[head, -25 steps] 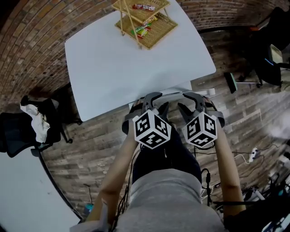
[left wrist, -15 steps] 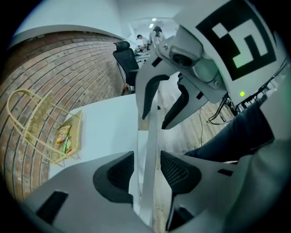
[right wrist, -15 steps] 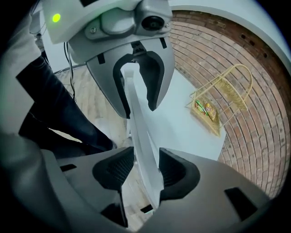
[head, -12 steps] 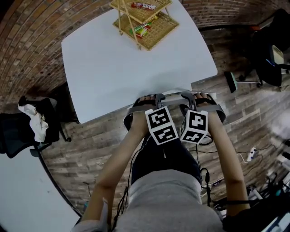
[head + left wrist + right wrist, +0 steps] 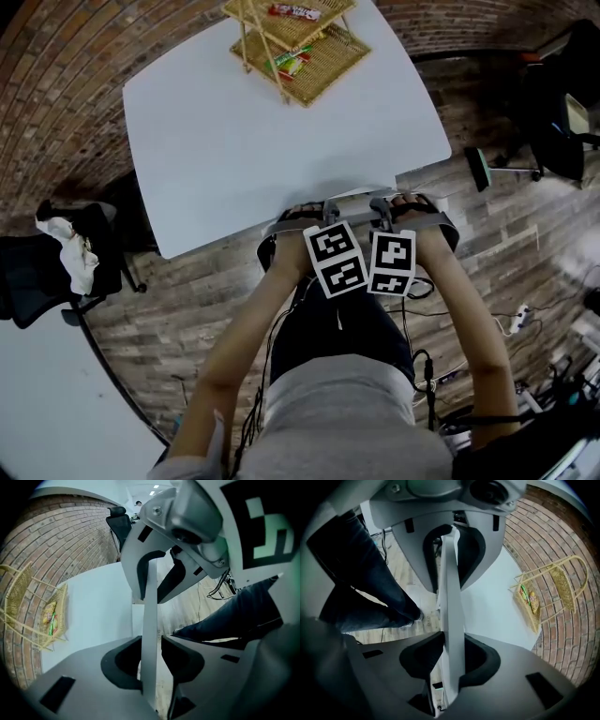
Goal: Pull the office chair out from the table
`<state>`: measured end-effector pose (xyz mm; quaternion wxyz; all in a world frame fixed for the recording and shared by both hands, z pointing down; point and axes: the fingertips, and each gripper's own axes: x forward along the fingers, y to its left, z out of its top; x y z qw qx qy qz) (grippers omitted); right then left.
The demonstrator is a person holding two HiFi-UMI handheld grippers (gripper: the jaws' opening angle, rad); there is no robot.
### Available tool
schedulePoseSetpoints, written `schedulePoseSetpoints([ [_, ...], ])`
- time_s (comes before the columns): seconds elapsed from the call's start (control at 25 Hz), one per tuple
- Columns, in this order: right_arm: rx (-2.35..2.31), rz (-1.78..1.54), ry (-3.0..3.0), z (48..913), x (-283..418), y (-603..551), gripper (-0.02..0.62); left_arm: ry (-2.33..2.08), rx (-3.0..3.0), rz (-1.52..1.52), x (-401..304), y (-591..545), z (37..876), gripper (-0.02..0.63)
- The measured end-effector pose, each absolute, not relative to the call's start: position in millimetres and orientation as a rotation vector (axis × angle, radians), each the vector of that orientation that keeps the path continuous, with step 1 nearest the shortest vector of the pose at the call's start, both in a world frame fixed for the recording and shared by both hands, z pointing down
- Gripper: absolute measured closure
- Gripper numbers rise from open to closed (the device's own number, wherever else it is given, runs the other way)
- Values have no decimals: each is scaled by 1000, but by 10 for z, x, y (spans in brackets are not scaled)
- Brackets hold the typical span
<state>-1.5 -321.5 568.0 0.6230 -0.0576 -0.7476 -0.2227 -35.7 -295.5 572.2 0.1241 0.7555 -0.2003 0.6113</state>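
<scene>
We have lowered the left tongs and right tongs astride the chair back, which is tucked against the table; both are closing, the right already pinching it and the left barely clear, so pulling looks next.

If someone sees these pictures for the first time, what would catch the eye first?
In the middle, the left gripper and right gripper point down side by side, jaws closing, with the thin pale chair back between them, at the near edge of the white table. Then the wicker rack holding snack packets at the table's far end.
</scene>
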Motion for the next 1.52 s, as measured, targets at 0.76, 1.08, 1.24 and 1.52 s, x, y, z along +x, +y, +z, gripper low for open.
schedulePoseSetpoints([
  [0.76,-179,-537,-1746,5673,-25,-3198,500,-698,2228,1812,-405,-3003,5710,522],
  [1.08,-179,-512,-1755,5672,-1,-3152,502,-724,2218,1818,-385,-2970,5706,522],
  [1.24,-180,-501,-1780,5665,43,-3044,503,-722,2207,1825,-341,-2870,5710,520],
  [1.52,-219,-522,-1787,5664,206,-2752,503,-769,2141,1812,-173,-2549,5721,520],
])
